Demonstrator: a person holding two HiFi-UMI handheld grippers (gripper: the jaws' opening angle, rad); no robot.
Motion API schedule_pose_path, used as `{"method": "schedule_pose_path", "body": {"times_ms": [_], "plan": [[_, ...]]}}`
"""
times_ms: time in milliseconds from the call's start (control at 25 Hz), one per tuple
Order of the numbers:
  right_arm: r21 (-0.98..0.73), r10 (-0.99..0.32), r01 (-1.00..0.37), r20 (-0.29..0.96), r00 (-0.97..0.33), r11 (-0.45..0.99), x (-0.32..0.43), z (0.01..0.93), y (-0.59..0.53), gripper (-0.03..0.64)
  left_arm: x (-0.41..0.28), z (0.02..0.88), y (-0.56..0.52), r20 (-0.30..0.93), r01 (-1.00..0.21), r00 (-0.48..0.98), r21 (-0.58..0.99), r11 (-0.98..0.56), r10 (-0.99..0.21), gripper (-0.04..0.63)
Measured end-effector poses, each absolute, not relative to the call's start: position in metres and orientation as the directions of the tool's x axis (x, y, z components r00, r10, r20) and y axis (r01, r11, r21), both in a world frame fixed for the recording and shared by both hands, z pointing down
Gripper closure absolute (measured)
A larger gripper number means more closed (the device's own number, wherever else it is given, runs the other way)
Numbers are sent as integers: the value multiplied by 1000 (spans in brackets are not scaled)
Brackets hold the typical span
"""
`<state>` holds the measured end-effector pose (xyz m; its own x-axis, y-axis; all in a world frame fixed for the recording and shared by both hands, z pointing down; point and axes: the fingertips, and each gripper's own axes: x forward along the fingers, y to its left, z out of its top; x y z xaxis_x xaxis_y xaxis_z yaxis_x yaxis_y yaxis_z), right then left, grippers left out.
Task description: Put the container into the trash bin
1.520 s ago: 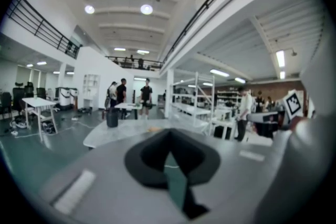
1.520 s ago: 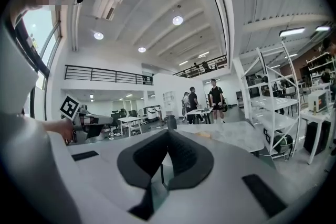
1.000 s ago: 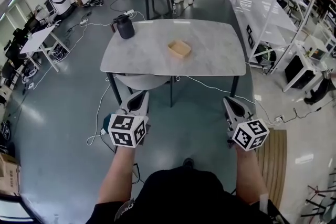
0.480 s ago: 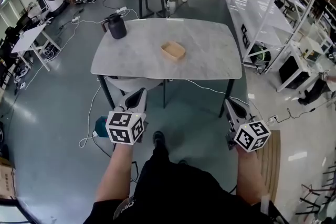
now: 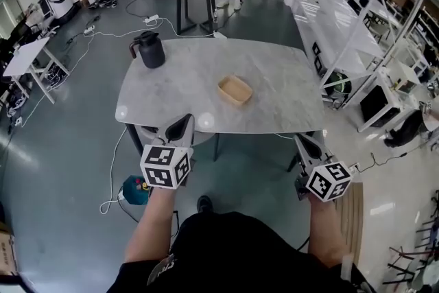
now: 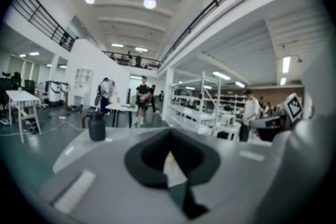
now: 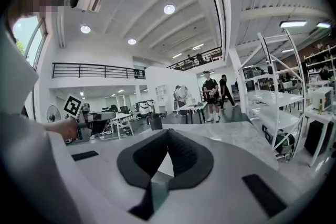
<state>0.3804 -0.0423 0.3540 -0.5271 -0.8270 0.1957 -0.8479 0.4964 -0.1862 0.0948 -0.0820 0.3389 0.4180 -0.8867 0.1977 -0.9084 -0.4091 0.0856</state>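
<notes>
The person has walked up to the marble-topped table [image 5: 281, 72] in the last second. A moment ago it sat well ahead of them across open floor; now its near edge is right at the gripper tips. The left gripper [image 5: 184, 121] just overlaps that edge as seen from above, and the right gripper [image 5: 302, 141] sits by the near right corner. Both are held out level, side by side and well apart.

Nothing on the table has shifted. The container [image 5: 234, 90] – a shallow, tan, open tray – lies near the middle of the top, flat and alone. The black jug [image 5: 149, 50] stands well apart from it at the far left corner.

Both grippers are clenched, jaw tips together and nothing between them, as each gripper's own view shows. So nothing has been grasped yet; all that has changed is how close the person stands.

For the task, I'd say this is the end of the walk-in and the start of the reach. The container now looks within arm's range but is still untouched. Whichever gripper goes for it will first have to spread its jaws, and the tray's thin rim seems the likely place to pinch.

I can't pick out the trash bin for certain in any view – it may be below the table, but that is a guess.
</notes>
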Motion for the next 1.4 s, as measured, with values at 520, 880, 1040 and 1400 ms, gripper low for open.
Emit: {"method": "schedule_pose_path", "body": {"times_ms": [520,880,1040,1400], "plan": [[-235,-804,-831,223,-551,504,298,368,-146,624,71,369,-181,290,-833,542,63,-549,-789,586],[-293,-784,-819,259,-565,494,323,395,-206,623,125,402,-238,398,-783,573,9,-622,-716,583],[-325,-764,-813,297,-573,484,336,420,-220,623,152,429,-257,476,-746,592,18,-666,-650,574],[-377,-725,-798,351,-593,470,351,459,-255,623,189,481,-300,599,-660,586,-37,-750,-546,528]]}}
